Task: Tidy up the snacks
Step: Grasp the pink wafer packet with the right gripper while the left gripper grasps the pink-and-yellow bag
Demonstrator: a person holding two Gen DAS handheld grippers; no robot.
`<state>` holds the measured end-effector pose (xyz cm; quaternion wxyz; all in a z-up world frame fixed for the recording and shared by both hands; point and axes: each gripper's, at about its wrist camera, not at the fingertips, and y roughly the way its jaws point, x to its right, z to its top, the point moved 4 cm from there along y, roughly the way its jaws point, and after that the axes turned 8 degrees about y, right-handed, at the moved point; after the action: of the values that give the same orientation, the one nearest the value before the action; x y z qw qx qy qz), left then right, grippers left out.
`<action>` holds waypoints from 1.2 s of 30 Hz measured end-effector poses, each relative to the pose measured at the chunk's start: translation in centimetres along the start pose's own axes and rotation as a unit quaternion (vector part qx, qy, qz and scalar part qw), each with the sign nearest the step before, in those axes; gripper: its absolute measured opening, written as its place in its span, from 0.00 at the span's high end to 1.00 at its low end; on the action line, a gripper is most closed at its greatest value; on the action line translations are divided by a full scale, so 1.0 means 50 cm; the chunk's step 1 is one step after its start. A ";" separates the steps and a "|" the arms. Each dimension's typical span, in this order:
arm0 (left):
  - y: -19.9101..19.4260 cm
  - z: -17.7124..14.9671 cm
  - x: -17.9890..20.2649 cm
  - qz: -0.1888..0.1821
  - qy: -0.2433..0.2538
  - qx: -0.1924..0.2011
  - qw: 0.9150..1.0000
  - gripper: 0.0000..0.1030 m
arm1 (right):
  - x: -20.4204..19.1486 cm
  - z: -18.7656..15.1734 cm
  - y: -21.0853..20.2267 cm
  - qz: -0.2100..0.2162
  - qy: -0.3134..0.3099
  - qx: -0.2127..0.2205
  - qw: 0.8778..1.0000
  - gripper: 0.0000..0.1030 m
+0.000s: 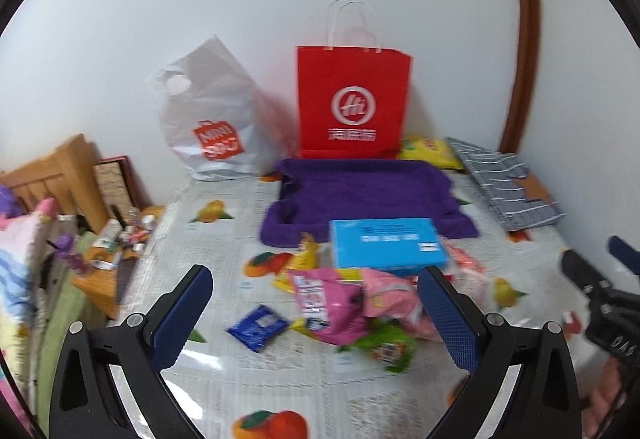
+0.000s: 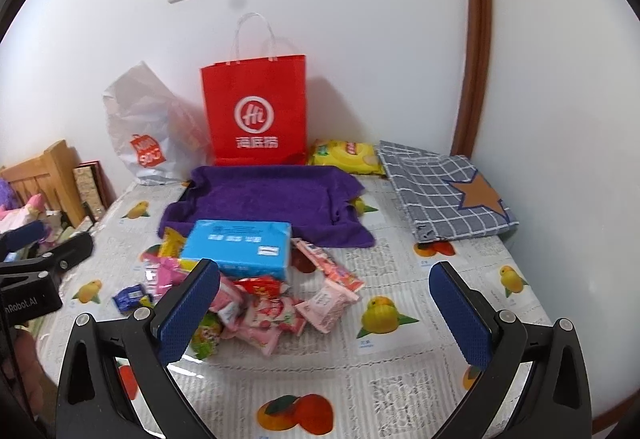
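Just ahead of the left fingers [image 1: 316, 313], both pairs spread wide and empty, the snack pile [image 1: 352, 303] lies on the table [image 1: 248, 371], its blue box [image 1: 386, 243] lying crosswise. From the right fingers [image 2: 324, 309] the pile [image 2: 264, 303] sits ahead and leftward, so either hand could reach it, the left more squarely.

Red paper bag [image 2: 254, 115], purple towel [image 2: 272, 199], blue box [image 2: 240, 243], fruit-print tablecloth [image 2: 400, 379].
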<state>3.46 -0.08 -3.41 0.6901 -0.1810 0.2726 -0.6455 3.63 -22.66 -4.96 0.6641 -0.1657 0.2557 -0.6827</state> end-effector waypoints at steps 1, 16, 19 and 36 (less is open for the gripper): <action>0.010 -0.002 -0.002 0.000 0.004 -0.002 1.000 0.00 | 0.006 -0.003 0.009 0.000 0.006 -0.006 1.000 0.00; 0.181 -0.058 -0.039 -0.016 0.000 -0.066 0.998 0.00 | 0.111 -0.099 0.248 0.013 0.059 -0.123 0.991 0.09; 0.203 -0.064 -0.048 -0.019 -0.002 -0.071 0.997 0.00 | 0.111 -0.119 0.295 0.021 0.082 -0.151 0.985 0.23; 0.288 -0.077 -0.091 -0.037 -0.029 -0.094 0.994 0.00 | 0.052 -0.143 0.406 0.000 0.017 -0.184 0.983 0.39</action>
<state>12.44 6.25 -14.46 0.6530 -0.2743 0.3050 -0.6367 16.12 -24.02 -22.64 0.6179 -0.2733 0.3878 -0.6270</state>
